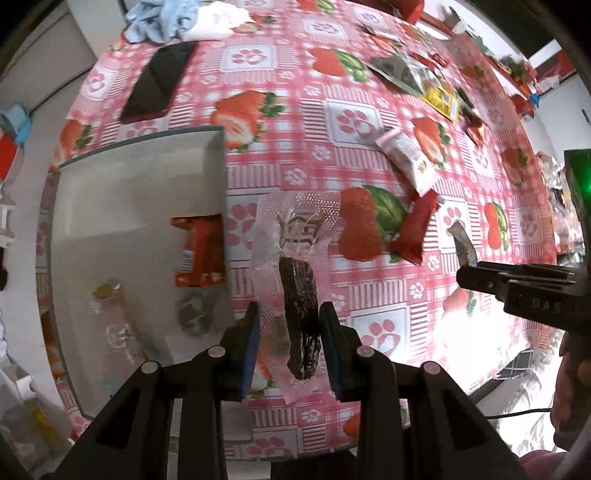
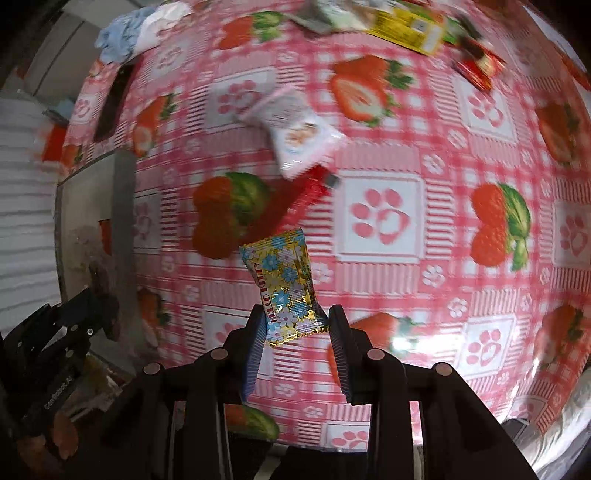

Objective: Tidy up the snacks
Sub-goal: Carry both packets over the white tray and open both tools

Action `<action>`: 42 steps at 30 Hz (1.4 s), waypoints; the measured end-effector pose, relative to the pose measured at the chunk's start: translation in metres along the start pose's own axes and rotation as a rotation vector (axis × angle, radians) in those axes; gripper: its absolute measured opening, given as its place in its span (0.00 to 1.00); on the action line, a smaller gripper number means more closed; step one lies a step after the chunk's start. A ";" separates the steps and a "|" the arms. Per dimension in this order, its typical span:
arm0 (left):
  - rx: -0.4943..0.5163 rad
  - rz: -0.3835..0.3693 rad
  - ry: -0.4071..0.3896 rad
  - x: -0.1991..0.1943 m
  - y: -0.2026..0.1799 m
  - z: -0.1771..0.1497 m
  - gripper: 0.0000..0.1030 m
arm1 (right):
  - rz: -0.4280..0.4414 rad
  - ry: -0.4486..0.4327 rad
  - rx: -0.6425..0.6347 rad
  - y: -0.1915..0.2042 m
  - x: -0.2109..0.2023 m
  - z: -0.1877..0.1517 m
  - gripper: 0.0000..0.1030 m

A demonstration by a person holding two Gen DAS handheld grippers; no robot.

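My left gripper (image 1: 290, 326) is shut on a clear plastic packet holding a dark brown snack (image 1: 299, 317), held above the strawberry tablecloth just right of a grey tray (image 1: 140, 177). The tray holds an orange-red packet (image 1: 199, 254) and two clear wrapped snacks (image 1: 118, 325). My right gripper (image 2: 297, 326) is shut on a blue and gold flowered candy packet (image 2: 284, 284), lifted above the cloth. The right gripper (image 1: 517, 288) shows at the right edge of the left wrist view, and the left gripper (image 2: 74, 328) at the lower left of the right wrist view, beside the tray (image 2: 122, 206).
A white-pink packet (image 1: 410, 158) and a red stick packet (image 1: 415, 229) lie mid-table. Several more packets, one yellow (image 1: 441, 99), lie at the back right. A black phone (image 1: 159, 81) and blue-white cloth (image 1: 177, 18) sit at the back left.
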State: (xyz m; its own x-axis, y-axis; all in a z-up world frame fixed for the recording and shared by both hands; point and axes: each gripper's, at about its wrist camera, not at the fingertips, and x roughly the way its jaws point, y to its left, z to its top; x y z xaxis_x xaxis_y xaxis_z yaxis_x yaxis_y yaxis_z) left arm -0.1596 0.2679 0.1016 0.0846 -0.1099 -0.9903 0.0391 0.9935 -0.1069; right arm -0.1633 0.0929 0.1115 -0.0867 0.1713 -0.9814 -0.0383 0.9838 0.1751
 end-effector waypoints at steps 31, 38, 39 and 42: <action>-0.239 0.095 0.012 0.002 0.137 -0.025 0.33 | 0.110 0.071 -0.365 0.246 0.080 0.150 0.35; -0.226 0.112 0.026 0.006 0.137 -0.033 0.40 | 0.103 0.093 -0.368 0.258 0.093 0.151 0.35; -0.223 0.115 0.027 0.006 0.136 -0.034 0.48 | 0.102 0.096 -0.369 0.259 0.093 0.151 0.35; -0.222 0.129 0.019 0.005 0.133 -0.035 0.62 | 0.096 0.096 -0.369 0.259 0.094 0.152 0.52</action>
State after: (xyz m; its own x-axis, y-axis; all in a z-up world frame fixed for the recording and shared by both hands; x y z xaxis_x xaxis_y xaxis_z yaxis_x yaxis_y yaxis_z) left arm -0.1888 0.4010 0.0793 0.0561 0.0171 -0.9983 -0.1901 0.9818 0.0061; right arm -0.0302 0.3722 0.0528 -0.1990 0.2393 -0.9503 -0.3791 0.8755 0.2998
